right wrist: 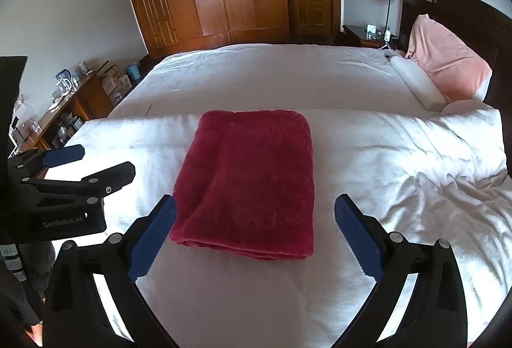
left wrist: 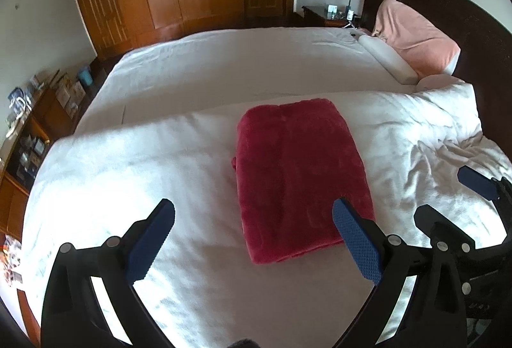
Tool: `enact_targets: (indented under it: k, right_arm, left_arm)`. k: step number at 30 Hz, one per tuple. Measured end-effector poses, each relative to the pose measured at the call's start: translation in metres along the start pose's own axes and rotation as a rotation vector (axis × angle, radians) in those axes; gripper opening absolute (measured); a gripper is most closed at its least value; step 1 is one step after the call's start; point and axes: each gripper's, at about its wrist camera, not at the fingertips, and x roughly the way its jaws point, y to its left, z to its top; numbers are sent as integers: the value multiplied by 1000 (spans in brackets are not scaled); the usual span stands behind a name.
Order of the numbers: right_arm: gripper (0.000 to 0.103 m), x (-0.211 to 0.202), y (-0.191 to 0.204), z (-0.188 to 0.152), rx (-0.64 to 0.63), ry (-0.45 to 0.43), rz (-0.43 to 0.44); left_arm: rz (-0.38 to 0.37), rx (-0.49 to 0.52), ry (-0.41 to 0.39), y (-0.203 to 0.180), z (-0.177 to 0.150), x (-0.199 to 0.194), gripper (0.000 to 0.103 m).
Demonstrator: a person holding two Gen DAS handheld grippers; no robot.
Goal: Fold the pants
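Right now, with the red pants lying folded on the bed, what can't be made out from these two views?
- Red pants: waistband and leg ends not identifiable; the folds hide them in both views.
- Right tongs, seen from the left wrist: partly cut off by the right edge.
- Left tongs, seen from the right wrist: its body runs off the left edge.
- Items on the nightstand: too small to identify.

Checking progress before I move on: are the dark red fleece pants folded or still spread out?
Folded: the dark red fleece pants lie as a compact layered rectangle.
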Motion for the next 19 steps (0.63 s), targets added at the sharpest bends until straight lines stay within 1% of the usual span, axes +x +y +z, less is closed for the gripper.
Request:
enact_targets:
  k: [6, 12, 17, 19]
  right_arm:
    - [100, 5, 0, 0, 8, 7, -9]
    - [100, 6, 3, -1, 10, 8, -19]
    - [100, 10, 6, -3, 11, 19, -34]
    - [100, 11, 8, -5, 12, 28, -39]
  left_arm:
    - [-10, 27, -6, -2, 3, 4, 98]
    - [-22, 32, -9, 1, 5, 6, 98]
    - [-33, -28, 28, 17, 1, 17, 98]
    - [-28, -35, 42, 23, -4, 22, 98]
